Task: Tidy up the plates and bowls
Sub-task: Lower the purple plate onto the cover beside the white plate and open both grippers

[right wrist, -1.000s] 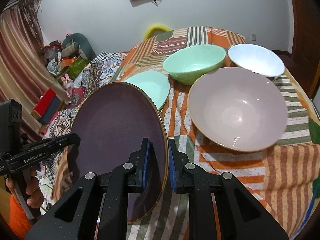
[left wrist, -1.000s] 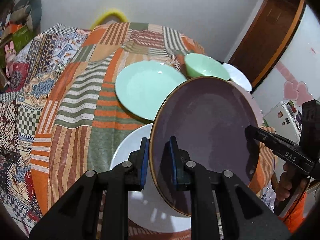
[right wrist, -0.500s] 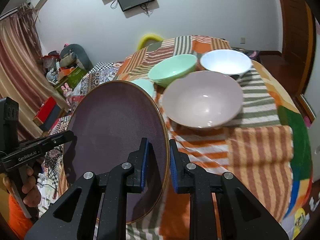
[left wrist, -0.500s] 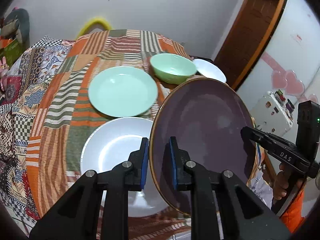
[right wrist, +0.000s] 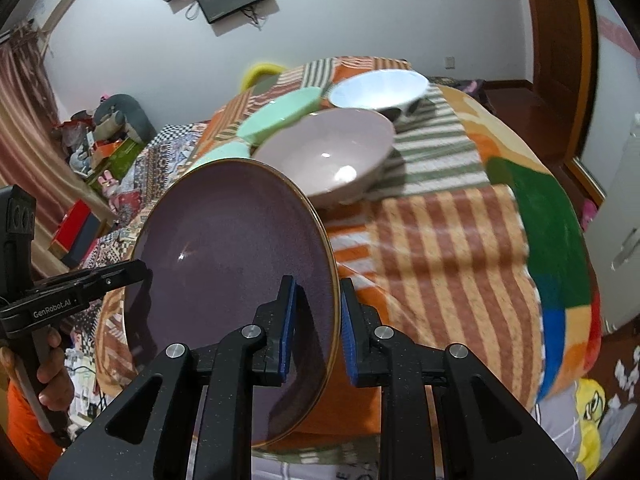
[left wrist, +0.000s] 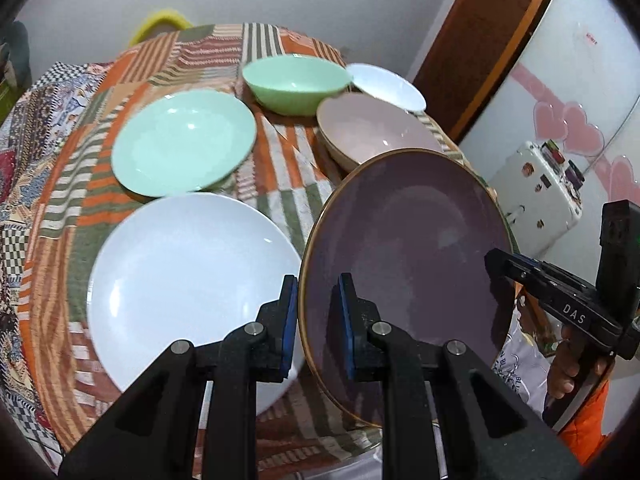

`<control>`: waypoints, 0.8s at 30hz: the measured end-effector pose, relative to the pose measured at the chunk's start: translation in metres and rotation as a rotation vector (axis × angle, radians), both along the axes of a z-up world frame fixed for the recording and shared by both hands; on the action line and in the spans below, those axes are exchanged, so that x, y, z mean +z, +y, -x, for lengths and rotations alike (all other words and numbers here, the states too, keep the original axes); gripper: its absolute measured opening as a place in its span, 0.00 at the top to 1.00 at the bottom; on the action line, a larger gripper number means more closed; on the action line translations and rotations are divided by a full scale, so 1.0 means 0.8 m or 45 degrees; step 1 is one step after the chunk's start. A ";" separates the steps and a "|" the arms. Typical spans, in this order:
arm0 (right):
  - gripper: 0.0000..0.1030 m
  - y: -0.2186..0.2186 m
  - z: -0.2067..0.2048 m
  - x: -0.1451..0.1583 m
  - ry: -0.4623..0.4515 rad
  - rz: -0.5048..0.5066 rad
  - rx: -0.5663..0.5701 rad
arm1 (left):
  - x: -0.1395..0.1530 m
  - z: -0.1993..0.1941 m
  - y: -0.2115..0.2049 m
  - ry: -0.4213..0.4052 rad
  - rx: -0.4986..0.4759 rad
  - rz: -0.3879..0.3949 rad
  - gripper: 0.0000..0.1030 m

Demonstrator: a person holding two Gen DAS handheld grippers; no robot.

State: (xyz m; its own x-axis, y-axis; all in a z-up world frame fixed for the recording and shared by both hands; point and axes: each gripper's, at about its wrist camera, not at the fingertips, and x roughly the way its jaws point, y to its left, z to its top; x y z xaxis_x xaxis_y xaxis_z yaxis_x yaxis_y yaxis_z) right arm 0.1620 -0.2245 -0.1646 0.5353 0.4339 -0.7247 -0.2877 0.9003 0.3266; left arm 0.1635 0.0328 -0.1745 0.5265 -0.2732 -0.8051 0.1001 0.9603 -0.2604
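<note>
Both grippers, left gripper (left wrist: 318, 316) and right gripper (right wrist: 316, 316), are clamping the purple plate (left wrist: 404, 236) aloft; white plate (left wrist: 188, 272), green plate (left wrist: 184, 142) and three bowls are lying unstacked.

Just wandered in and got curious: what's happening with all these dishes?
A person is tidying plates and bowls, holding a purple plate by opposite edges with the left gripper and right gripper, jaws shut on its rim. It is lifted above the table. A white plate, green plate and three bowls sit on the patchwork cloth.
</note>
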 end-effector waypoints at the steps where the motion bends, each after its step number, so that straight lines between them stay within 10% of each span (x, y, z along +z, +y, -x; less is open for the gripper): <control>1: 0.81 -0.005 0.000 -0.003 0.009 -0.001 -0.007 | -0.004 -0.003 -0.003 0.011 -0.002 0.001 0.82; 24: 0.81 -0.042 -0.010 -0.057 0.159 0.019 -0.079 | -0.065 -0.060 -0.050 0.169 -0.033 -0.112 0.82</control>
State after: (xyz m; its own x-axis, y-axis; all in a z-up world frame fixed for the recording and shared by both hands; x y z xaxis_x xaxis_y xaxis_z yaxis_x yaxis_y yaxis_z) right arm 0.1701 -0.2584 -0.2101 0.4655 0.3914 -0.7937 -0.1895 0.9202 0.3427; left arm 0.2118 -0.0071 -0.2268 0.4076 -0.2104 -0.8886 0.0952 0.9776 -0.1878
